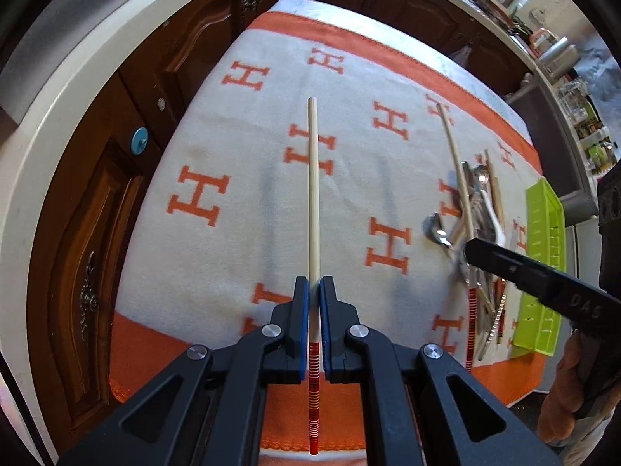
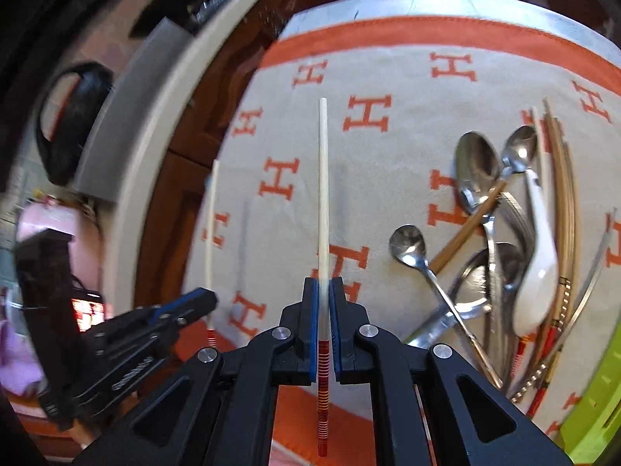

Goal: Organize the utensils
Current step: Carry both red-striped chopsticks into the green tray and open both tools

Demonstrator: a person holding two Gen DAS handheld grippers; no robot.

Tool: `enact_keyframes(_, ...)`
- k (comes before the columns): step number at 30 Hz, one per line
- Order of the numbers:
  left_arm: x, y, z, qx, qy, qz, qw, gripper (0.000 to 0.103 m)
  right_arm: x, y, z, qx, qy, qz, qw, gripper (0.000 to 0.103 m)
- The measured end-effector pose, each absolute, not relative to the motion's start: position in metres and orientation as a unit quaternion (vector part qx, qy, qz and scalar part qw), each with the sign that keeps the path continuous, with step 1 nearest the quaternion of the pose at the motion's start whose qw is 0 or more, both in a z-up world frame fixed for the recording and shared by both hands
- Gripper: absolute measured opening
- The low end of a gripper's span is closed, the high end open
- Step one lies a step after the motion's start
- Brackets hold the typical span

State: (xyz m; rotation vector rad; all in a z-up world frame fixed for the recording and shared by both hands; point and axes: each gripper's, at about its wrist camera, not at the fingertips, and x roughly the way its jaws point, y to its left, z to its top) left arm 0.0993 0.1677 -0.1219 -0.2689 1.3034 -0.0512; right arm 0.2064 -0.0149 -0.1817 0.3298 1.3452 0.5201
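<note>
Above the desk [image 1: 233,202], one light, stiff, slippery chopstick [image 1: 313,194] is clamped near its striped end by the left gripper [image 1: 314,291], another chopstick [image 2: 323,194] likewise by the right gripper [image 2: 324,291].

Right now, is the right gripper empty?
No: in the right wrist view the right gripper is shut on a pale chopstick with a red-striped end, its blue pads pressed against both sides of it.

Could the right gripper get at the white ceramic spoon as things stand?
Probably not yet: the right gripper is shut on a chopstick, so its jaws are occupied. The white ceramic spoon lies on top of the utensil pile, uncovered, so access looks free once the chopstick is released.
</note>
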Motion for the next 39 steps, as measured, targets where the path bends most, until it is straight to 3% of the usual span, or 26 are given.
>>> enact_keyframes(13, 0.097, 0.046, -0.049, -0.054, 0.559, -0.142, 0.815, 0.003, 0.123, -0.205, -0.108, 0.264, 0.529, 0.185, 0.785, 0.005)
enact_keyframes(22, 0.106, -0.076, -0.037, -0.011, 0.553, -0.227, 0.801, 0.003, 0.096, -0.320, -0.107, 0.283, 0.505, 0.083, 0.811, 0.005)
enact_keyframes(30, 0.127, -0.171, -0.065, 0.016, 0.562, -0.251, 0.788, 0.003, 0.104, -0.381, -0.150, 0.292, 0.516, 0.026, 0.805, 0.005)
enact_keyframes(39, 0.151, -0.233, -0.141, 0.042, 0.607, -0.228, 0.760, 0.004, 0.127, -0.395, -0.197, 0.280, 0.542, -0.005, 0.793, 0.006)
